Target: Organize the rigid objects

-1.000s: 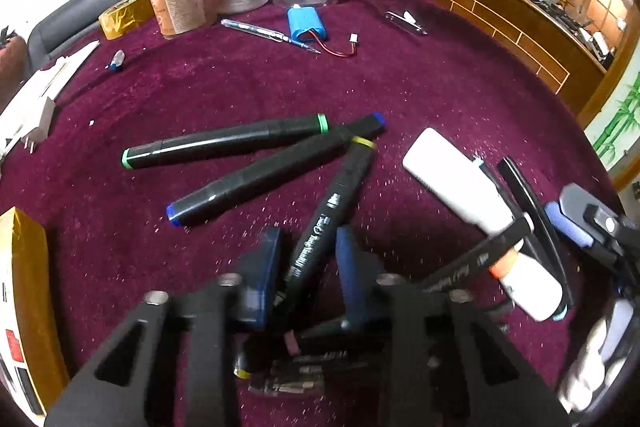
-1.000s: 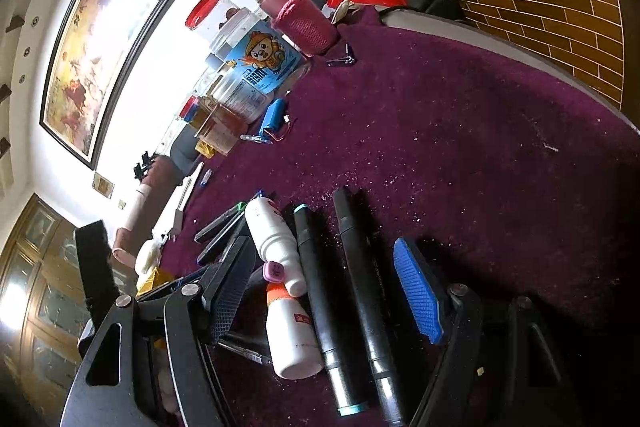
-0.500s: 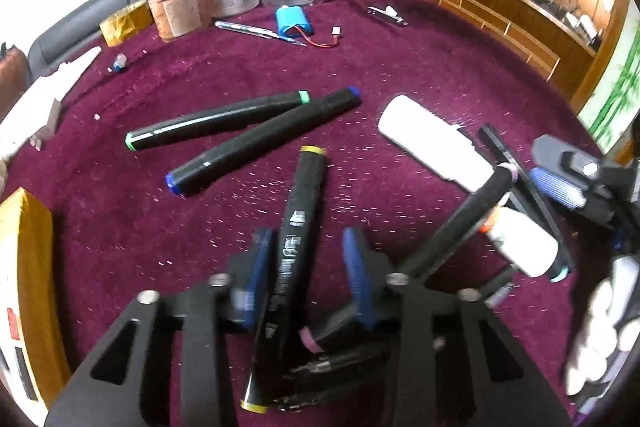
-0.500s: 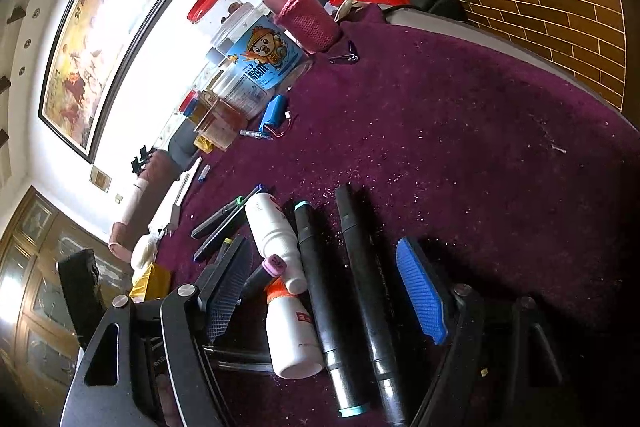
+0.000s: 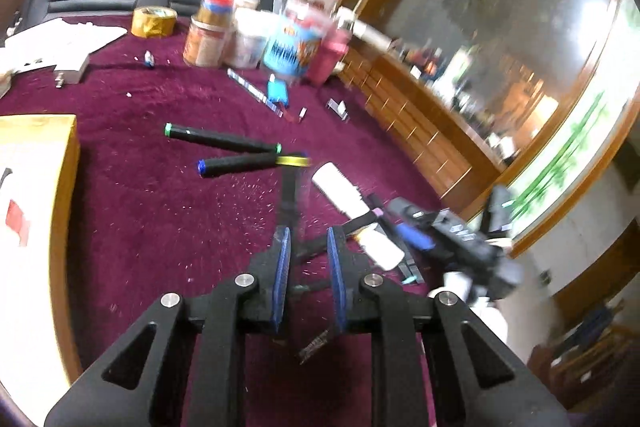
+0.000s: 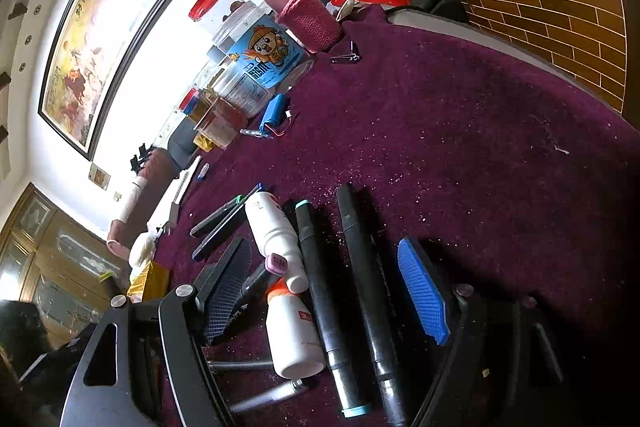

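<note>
My left gripper (image 5: 307, 241) is shut on a black marker with a yellow cap (image 5: 289, 187) and holds it lifted and upright, blurred by motion. A green-capped marker (image 5: 222, 138) and a blue-capped marker (image 5: 239, 163) lie on the purple cloth beyond. My right gripper (image 6: 328, 267) is open and rests low over two white bottles (image 6: 276, 235), a teal-capped marker (image 6: 324, 291) and another black marker (image 6: 364, 279), which lie side by side between its fingers. A pink-capped marker (image 6: 260, 277) leans by its left finger. The right gripper also shows in the left wrist view (image 5: 452, 231).
Jars, a blue-labelled tub (image 6: 256, 75) and a pink flask (image 6: 304, 15) stand at the back. A blue battery pack (image 6: 274, 111), a pen and a clip (image 6: 346, 57) lie near them. A yellow box (image 5: 36, 211) is at the left. A wooden rim (image 5: 424, 131) bounds the table.
My left gripper has closed on the yellow-capped marker and swung it up off the cloth, tilting the view upward. The right gripper has stayed in place.
</note>
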A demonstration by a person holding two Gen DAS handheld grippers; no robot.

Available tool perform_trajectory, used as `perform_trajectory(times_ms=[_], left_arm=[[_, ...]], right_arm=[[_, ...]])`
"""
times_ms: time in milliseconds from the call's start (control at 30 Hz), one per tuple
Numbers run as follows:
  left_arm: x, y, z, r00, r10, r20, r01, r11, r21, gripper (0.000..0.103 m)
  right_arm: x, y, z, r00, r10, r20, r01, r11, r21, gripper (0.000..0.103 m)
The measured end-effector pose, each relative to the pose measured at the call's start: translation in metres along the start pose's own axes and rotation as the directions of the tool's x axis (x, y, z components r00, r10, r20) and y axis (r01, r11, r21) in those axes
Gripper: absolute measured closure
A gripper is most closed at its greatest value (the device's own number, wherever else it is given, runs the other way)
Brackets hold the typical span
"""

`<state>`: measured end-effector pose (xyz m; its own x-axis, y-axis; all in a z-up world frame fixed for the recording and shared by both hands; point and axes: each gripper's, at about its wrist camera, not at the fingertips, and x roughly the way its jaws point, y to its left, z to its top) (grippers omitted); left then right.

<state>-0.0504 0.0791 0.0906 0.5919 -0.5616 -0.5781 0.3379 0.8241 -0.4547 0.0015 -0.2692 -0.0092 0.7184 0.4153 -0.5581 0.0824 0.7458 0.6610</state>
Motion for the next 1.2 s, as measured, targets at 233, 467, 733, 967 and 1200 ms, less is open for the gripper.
perform_trajectory(times_ms=[233,467,733,967,1200], left_arm=[[-0.026,0.017,-0.011,0.999,0.007,0.031,-0.006,0.999,-0.037,0.087],[0.024,0.035,-0.020,0.983,0.156,-0.100,-0.161,0.986,-0.047,0.083],[0.099,0.048,-0.009,0.895,0.408,-0.179,-0.400,0.913,0.083,0.051],[0.077,0.068,-0.016,0.937,0.302,-0.177,-0.309,0.951,-0.008,0.091],[0.064,0.067,-0.020,0.958,0.232,-0.168,-0.244,0.968,-0.057,0.091]], right_arm=[[-0.003,0.010,0.000,0.997,-0.068,-0.020,0.068,0.997,-0.031,0.032],[-0.021,0.064,-0.022,0.998,0.015,-0.062,-0.023,0.990,-0.138,0.032],[0.042,0.087,-0.044,0.963,0.048,-0.264,-0.069,0.995,-0.070,0.032],[0.058,0.100,-0.039,0.975,-0.096,-0.201,0.067,0.987,-0.145,0.033],[0.075,0.124,-0.045,0.948,-0.298,-0.114,0.253,0.919,-0.304,0.072]])
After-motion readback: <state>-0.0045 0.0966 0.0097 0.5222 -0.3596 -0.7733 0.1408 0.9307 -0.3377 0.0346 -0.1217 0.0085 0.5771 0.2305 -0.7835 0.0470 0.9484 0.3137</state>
